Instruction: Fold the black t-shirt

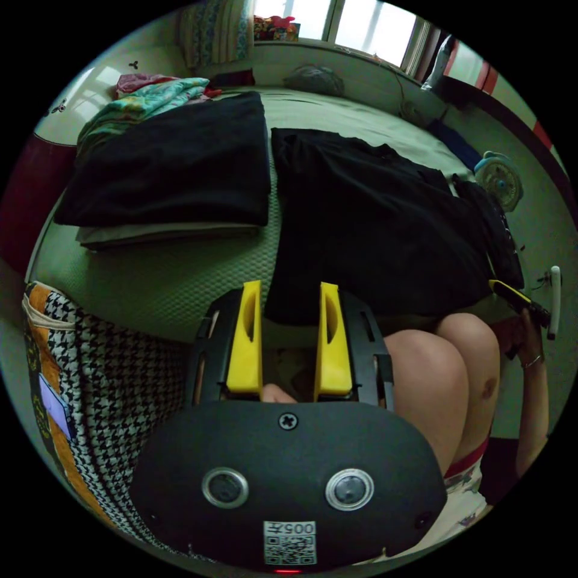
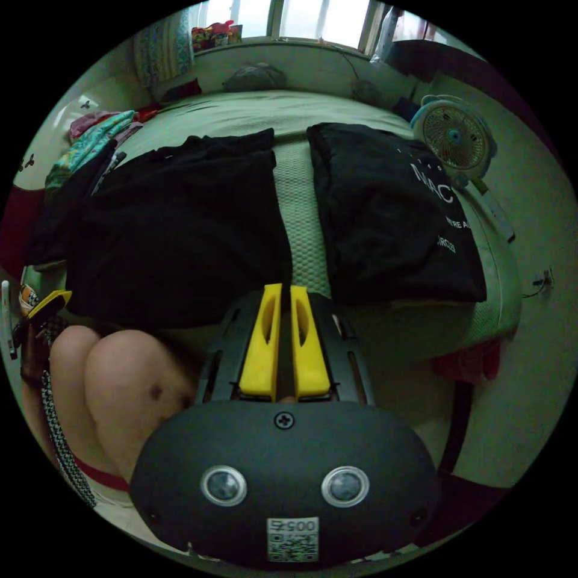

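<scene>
- Left tongs [image 1: 289, 337] stand with their yellow jaws parted and nothing between them, held off the near edge of the bed [image 1: 180, 283], just short of the cloth.
- Right tongs [image 2: 285, 337] have their jaws drawn almost together, a thin gap showing, and they hold nothing.
- Between the two, the black t-shirt [image 1: 373, 229] lies on the bed in front of the person's knees [image 1: 445, 373], its near hem at the mattress edge. It looks roughly flat, a rumpled part at its far side.
- To one side sits a folded black garment [image 1: 174, 162] on a pale one; to the other, a folded black shirt with white print [image 2: 391, 211] near a small fan [image 2: 454, 138].
- Judged from this, folding of the middle shirt is barely begun or not begun: neither tool grips it, and all folds appear left to make.
</scene>
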